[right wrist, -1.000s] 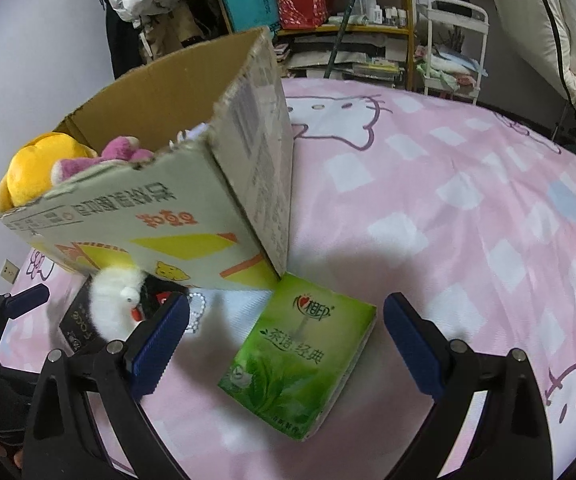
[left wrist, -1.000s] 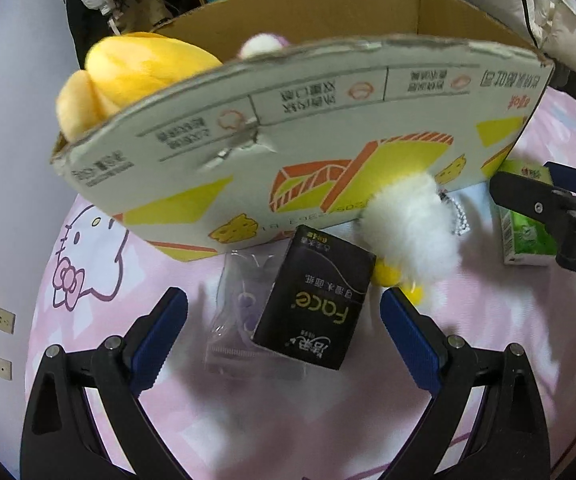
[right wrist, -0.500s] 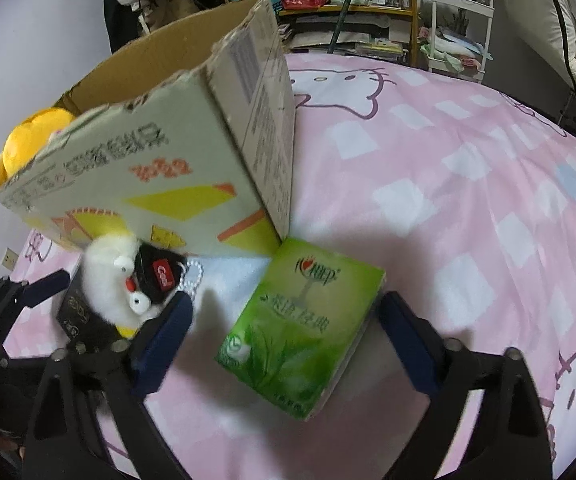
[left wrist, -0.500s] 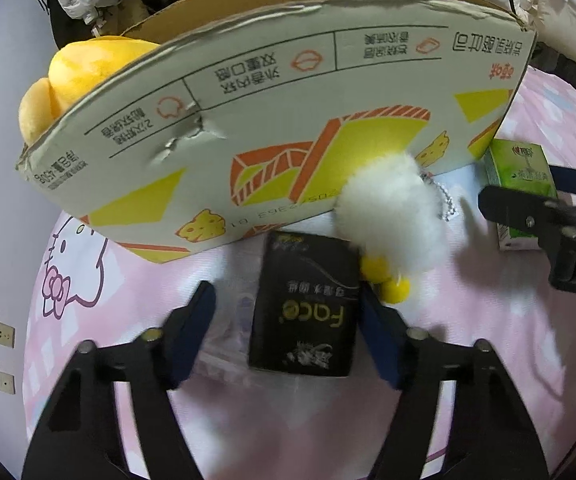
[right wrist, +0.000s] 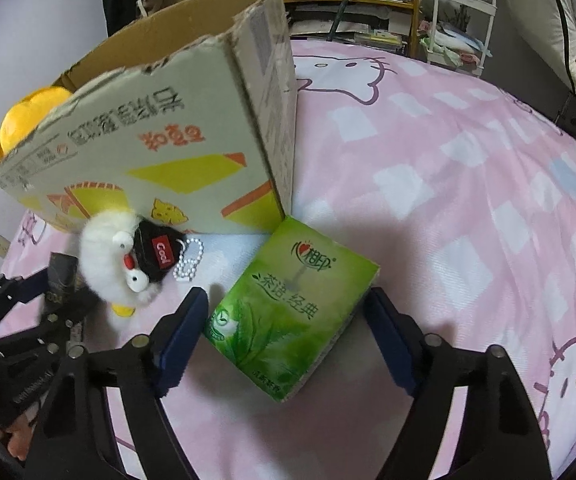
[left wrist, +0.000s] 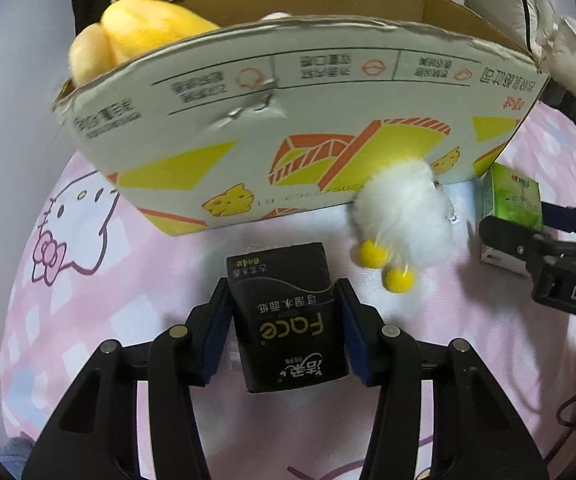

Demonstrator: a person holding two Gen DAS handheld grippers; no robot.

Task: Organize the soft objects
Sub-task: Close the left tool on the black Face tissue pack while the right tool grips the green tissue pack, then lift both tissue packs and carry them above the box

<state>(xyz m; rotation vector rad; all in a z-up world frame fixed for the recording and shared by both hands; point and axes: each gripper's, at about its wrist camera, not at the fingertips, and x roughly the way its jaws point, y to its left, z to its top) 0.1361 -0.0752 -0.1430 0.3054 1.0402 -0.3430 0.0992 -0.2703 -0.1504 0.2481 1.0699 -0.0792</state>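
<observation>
1. Black tissue pack [left wrist: 288, 316] sits on the pink sheet [right wrist: 467, 200], just in front of the carton [left wrist: 288, 128]. It is a glossy soft brick with gold and white print.
2. The left gripper [left wrist: 284, 332] has just been closing and its blue pads now press both long sides of the black pack: it is clamped.
3. The writing reads "Face" in gold, upside down from the left wrist view, with Chinese characters above and below that I cannot read.
4. The black pack's long axis runs straight away from the left gripper toward the carton.
5. Green tissue pack [right wrist: 291, 304] lies flat on the sheet at the carton's corner, leaf artwork up, with a red heart logo and Chinese text.
6. The right gripper [right wrist: 288, 332] has been narrowing too. Its pads straddle the green pack, but a gap shows on each side, so no grip.
7. The green pack lies skewed between those fingers, its long axis slanting toward the carton corner.
8. White plush [right wrist: 108, 264] with yellow feet lies against the carton front between the two packs; a red tag on it reads "Cool".
9. Yellow plush [left wrist: 136, 36] bulges over the carton's rim.
</observation>
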